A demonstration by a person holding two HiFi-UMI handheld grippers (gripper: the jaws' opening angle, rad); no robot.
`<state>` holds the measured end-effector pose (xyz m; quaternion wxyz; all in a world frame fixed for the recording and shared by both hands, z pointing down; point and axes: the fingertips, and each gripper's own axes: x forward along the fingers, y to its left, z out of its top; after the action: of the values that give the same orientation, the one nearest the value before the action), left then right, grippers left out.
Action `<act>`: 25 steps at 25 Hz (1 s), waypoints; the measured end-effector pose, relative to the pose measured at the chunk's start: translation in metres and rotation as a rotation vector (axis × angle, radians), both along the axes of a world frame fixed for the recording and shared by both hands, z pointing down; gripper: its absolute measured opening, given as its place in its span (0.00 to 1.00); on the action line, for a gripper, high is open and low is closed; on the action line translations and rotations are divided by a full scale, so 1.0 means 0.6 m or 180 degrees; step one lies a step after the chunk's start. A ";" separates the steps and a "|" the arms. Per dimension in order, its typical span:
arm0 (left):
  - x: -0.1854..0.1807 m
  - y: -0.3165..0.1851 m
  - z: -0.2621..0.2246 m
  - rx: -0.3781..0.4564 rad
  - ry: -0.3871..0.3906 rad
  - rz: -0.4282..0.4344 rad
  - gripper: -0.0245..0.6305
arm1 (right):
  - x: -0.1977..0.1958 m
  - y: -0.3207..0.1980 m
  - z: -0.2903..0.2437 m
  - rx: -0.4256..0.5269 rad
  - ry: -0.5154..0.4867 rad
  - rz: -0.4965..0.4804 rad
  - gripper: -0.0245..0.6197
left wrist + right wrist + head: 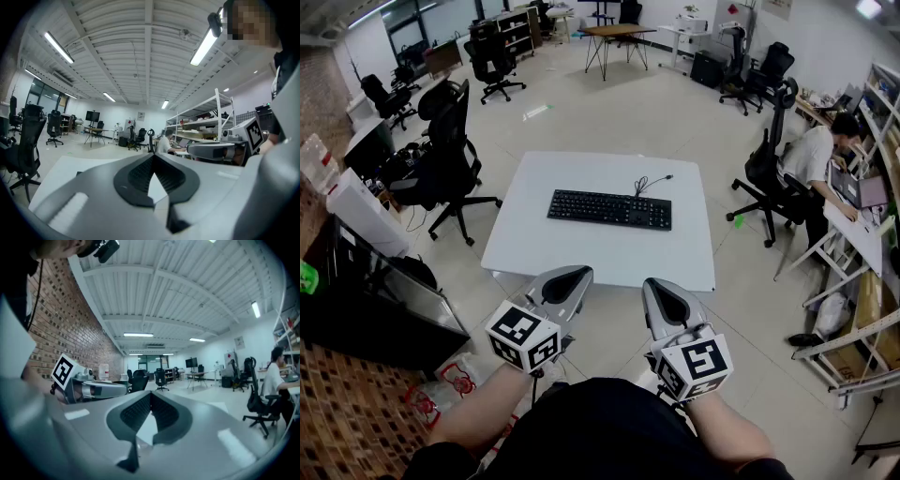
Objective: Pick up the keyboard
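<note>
A black keyboard [609, 208] with a loose black cable lies flat in the middle of the white table [534, 253] in the head view. My left gripper [572, 273] and right gripper [660, 284] hover side by side just short of the table's near edge, well away from the keyboard. Both are shut with nothing between their jaws. In the left gripper view my left gripper [153, 156] points level across the table; the right gripper [220, 151] shows at its right. In the right gripper view my right gripper [150, 396] points the same way, and the keyboard is hidden behind its jaws.
A black office chair [445, 164] stands left of the table, another chair [769, 173] with a seated person [816, 155] to the right. Shelving [877, 234] lines the right wall. A dark cabinet [366, 300] and a brick wall sit at near left.
</note>
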<state>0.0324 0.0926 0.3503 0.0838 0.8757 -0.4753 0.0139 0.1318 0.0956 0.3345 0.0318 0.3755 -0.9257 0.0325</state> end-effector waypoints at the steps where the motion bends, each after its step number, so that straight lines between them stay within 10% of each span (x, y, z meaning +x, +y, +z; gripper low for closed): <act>1: 0.002 -0.001 0.000 0.0004 0.0004 -0.0007 0.04 | 0.003 -0.001 0.001 -0.0001 -0.0004 0.0002 0.04; 12: -0.012 -0.035 0.010 -0.0148 0.0161 -0.0071 0.05 | 0.009 -0.020 0.000 -0.0019 -0.0004 -0.0020 0.04; 25: -0.216 -0.259 0.160 -0.1088 0.0353 -0.0603 0.22 | -0.003 -0.134 0.053 -0.0337 0.0078 0.0192 0.04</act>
<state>-0.0971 -0.0630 0.4464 0.2582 0.7995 -0.5410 0.0383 0.1298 0.0154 0.3662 0.0620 0.4013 -0.9105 0.0777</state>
